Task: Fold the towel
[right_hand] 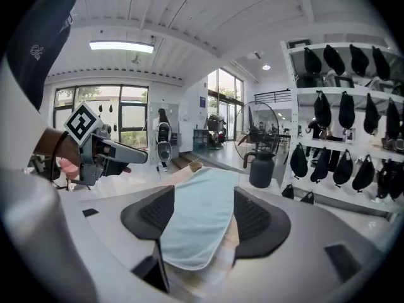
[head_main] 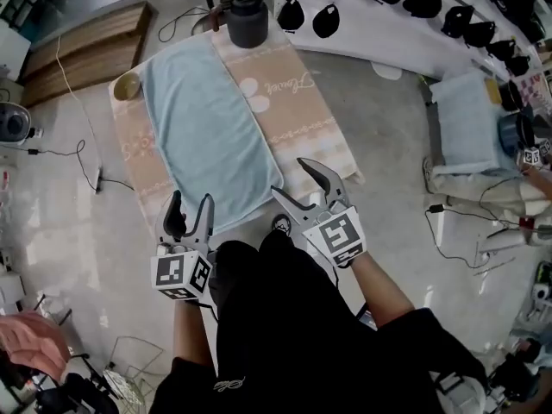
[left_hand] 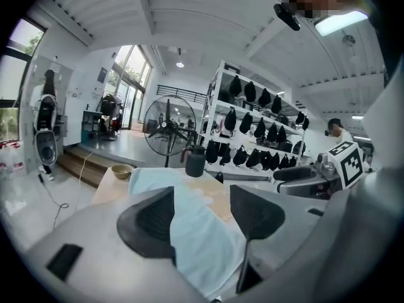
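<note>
The left gripper point(head_main: 191, 203) and right gripper point(head_main: 297, 182) gape empty at the desk's point(head_main: 315, 132) near edge; uneven corner pinches could fold the flat pale-blue cloth towel point(head_main: 203, 136) askew.

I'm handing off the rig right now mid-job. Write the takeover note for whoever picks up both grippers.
Left gripper: jaws apart, empty, held at the near end of the table.
Right gripper: jaws apart, empty, by the towel's near right corner.
The light blue towel lies spread flat lengthwise on the beige patterned tablecloth, its near end at the table's near edge. A dark jug stands at the far end and a small round bowl sits at the far left corner.
Done: towel laid out; no fold made.
Left: probably grip both near corners, carry them to the far end, then fold again.
</note>
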`<state>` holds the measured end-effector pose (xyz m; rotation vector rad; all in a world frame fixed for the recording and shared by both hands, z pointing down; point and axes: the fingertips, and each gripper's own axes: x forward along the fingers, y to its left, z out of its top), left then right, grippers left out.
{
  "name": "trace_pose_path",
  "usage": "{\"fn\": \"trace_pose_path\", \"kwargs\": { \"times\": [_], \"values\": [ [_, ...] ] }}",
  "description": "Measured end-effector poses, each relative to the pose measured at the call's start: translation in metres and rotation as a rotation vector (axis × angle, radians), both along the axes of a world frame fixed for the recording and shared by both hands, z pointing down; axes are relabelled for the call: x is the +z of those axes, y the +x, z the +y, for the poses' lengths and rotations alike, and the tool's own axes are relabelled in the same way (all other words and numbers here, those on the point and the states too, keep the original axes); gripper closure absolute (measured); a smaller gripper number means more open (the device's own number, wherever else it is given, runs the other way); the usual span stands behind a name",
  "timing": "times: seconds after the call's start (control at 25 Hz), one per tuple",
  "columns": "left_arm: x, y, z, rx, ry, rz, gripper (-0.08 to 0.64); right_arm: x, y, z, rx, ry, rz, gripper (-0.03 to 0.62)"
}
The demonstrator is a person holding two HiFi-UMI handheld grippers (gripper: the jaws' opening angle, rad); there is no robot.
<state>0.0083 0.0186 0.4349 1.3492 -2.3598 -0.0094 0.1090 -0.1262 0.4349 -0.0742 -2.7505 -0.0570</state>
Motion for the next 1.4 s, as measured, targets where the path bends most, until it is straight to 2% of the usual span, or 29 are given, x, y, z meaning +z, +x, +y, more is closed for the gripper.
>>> {"fn": "trace_pose_path", "kwargs": {
  "times": [0.24,0.48,0.76,1.04,1.28,1.4],
  "values": [
    [0.052,-0.006,0.047,-0.123,-0.115,0.052,0.299,0.042,-0.004,0.004,-0.092,-0.02,0.076,0.299],
    [0.107,0.003,0.073,-0.196,-0.184,0.171,0.299,0.082,-0.006,0.004,-0.121,-0.033,0.156,0.299],
    [0.159,0.019,0.085,-0.226,-0.254,0.279,0.301,0.129,0.0,0.005,-0.111,-0.079,0.259,0.299],
    [0.193,0.022,0.096,-0.249,-0.314,0.32,0.299,0.172,0.009,0.007,-0.101,-0.131,0.351,0.301],
    [0.217,0.025,0.096,-0.249,-0.362,0.358,0.301,0.189,0.01,0.008,-0.085,-0.155,0.385,0.302],
    [0.225,0.027,0.098,-0.254,-0.387,0.377,0.301,0.195,0.01,0.007,-0.085,-0.151,0.408,0.334]
  ]
}}
